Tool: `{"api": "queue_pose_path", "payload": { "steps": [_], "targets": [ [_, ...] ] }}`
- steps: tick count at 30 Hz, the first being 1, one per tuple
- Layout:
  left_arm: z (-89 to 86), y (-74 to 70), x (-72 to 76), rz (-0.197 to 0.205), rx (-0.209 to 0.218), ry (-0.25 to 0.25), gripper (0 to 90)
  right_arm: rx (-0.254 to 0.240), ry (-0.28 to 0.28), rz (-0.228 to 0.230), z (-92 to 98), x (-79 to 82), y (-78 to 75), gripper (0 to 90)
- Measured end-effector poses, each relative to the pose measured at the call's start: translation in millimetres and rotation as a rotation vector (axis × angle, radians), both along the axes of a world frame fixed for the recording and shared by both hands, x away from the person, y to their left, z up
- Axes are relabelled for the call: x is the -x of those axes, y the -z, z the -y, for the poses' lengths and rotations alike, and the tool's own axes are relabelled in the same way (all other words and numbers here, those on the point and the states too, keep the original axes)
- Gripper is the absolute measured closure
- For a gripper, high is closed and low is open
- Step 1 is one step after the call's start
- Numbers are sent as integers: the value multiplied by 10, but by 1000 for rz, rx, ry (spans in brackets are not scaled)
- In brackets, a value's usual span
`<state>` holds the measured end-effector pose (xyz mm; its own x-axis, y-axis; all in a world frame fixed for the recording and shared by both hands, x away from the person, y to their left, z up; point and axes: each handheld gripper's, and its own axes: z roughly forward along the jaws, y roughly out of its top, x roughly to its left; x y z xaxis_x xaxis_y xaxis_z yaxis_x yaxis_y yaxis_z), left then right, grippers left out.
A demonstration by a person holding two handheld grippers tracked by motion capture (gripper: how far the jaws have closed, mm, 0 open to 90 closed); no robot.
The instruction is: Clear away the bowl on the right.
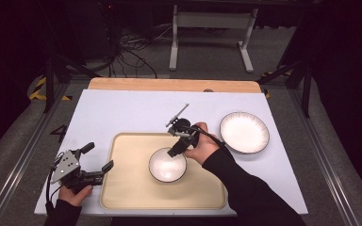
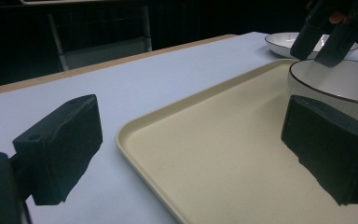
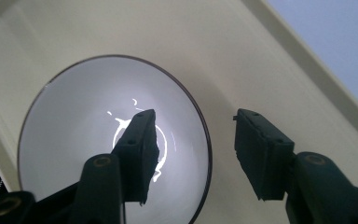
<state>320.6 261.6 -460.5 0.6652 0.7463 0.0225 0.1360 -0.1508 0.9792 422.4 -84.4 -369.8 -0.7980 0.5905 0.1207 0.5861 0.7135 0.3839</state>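
A white bowl [image 1: 168,165] with a dark rim stands on a beige tray [image 1: 132,188] at the middle of the table. My right gripper [image 1: 175,150] hangs over the bowl's far-right rim, pointing down. In the right gripper view it [image 3: 196,151] is open, one jaw inside the bowl [image 3: 74,135] and the other outside over the tray [image 3: 242,70], neither touching the rim. My left gripper [image 1: 98,157] rests open and empty at the tray's left edge. In the left gripper view its jaws [image 2: 191,144] frame the tray [image 2: 214,154], the bowl [image 2: 345,81] and the right gripper [image 2: 324,39].
A white plate [image 1: 244,132] with a dark rim lies on the light blue table top [image 1: 122,113] to the right of the tray. A wooden strip [image 1: 169,84] runs along the table's far edge. Cables and a white stand are on the floor beyond.
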Motion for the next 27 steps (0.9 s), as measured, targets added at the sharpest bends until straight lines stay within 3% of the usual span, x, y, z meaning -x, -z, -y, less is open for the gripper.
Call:
{"api": "queue_pose_path", "payload": {
  "steps": [10,12,13,14,15,18,27],
  "targets": [
    [7,1,4,1,0,-3,59,-102,-51,207,72,199,-226,378],
    [5,0,1,2,-2,-2,59,-144,-60,248,109,257,-266,378],
    [4,0,0,2,-2,-1,59,-144,-60,248,109,257,-266,378],
    [4,1,0,2,-2,-1,58,-181,-73,280,141,307,-301,360],
    [3,-1,-1,0,-4,0,58,-181,-73,280,141,307,-301,360],
    [7,0,0,1,-4,-2,58,-239,-89,335,190,394,-344,332],
    [9,0,0,1,-4,-3,58,-374,-124,437,334,545,-366,315]
  ]
}}
